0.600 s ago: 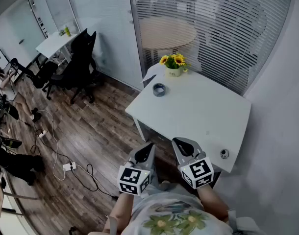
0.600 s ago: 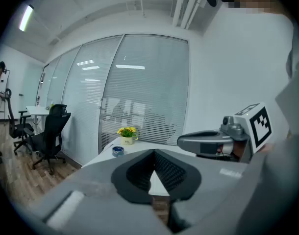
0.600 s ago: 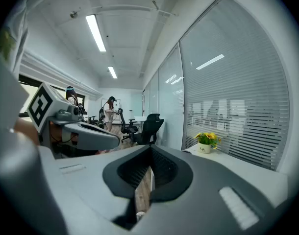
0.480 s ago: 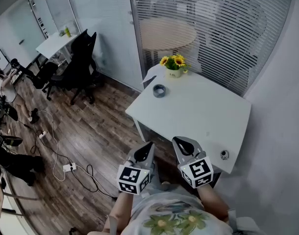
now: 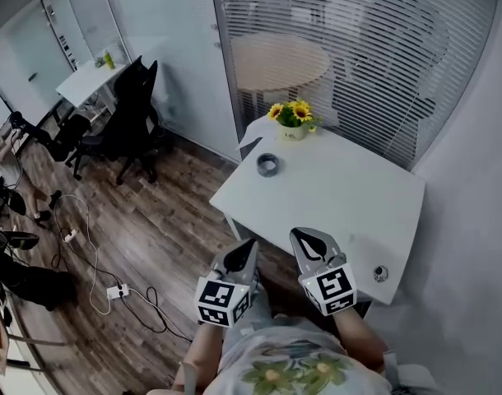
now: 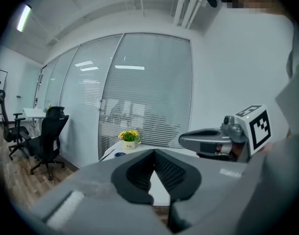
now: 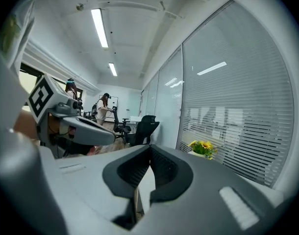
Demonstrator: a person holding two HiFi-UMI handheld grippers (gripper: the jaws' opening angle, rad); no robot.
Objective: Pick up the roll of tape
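Note:
A grey roll of tape [image 5: 267,165] lies flat on the far left part of a white table [image 5: 341,204], close to a pot of yellow flowers [image 5: 292,118]. In the left gripper view the roll of tape [image 6: 119,154] shows as a small dark ring in front of the flowers [image 6: 128,136]. My left gripper [image 5: 251,244] is shut and empty, held short of the table's near edge. My right gripper [image 5: 299,237] is also shut and empty, over the near edge beside it. Both are far from the roll.
A small round metal fitting [image 5: 381,272] sits at the table's near right corner. Black office chairs [image 5: 132,113] and a white desk [image 5: 86,76] stand at the left on the wood floor, where cables and a power strip [image 5: 115,290] lie. A blind-covered glass wall [image 5: 358,48] rises behind the table.
The head view has shifted slightly, so the table and tape sit a little lower and to the right in the picture. Both grippers stay shut in the same place.

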